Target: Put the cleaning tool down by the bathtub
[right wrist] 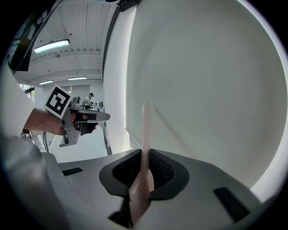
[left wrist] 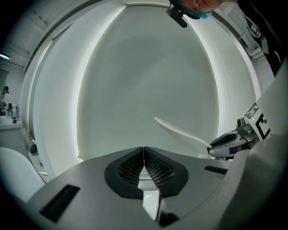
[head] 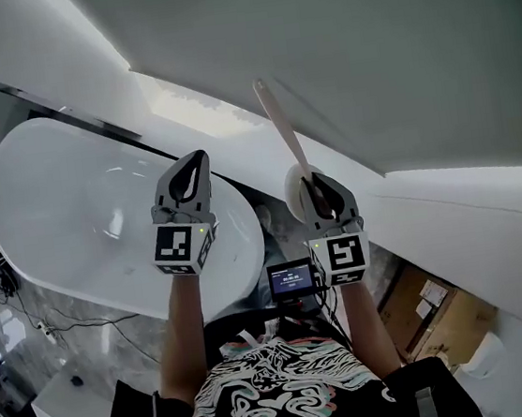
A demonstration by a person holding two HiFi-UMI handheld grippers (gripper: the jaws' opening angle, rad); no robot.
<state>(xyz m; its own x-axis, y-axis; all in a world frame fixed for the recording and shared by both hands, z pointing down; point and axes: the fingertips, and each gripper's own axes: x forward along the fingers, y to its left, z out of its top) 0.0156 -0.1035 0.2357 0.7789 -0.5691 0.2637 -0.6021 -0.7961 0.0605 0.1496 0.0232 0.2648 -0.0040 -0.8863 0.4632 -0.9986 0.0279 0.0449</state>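
Right hand-held gripper (right wrist: 145, 167) clamped on the cleaning tool (head: 281, 127), its handle running straight out beyond the jaws; left hand-held gripper (left wrist: 144, 164) closed, empty; I judge the bathtub (head: 41, 183) lies leftward and below.

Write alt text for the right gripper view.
The right gripper is shut on the pale, flat handle of the cleaning tool, which sticks straight up against a white wall. At left, a hand holds the left gripper, jaws together, before a room with ceiling strip lights.
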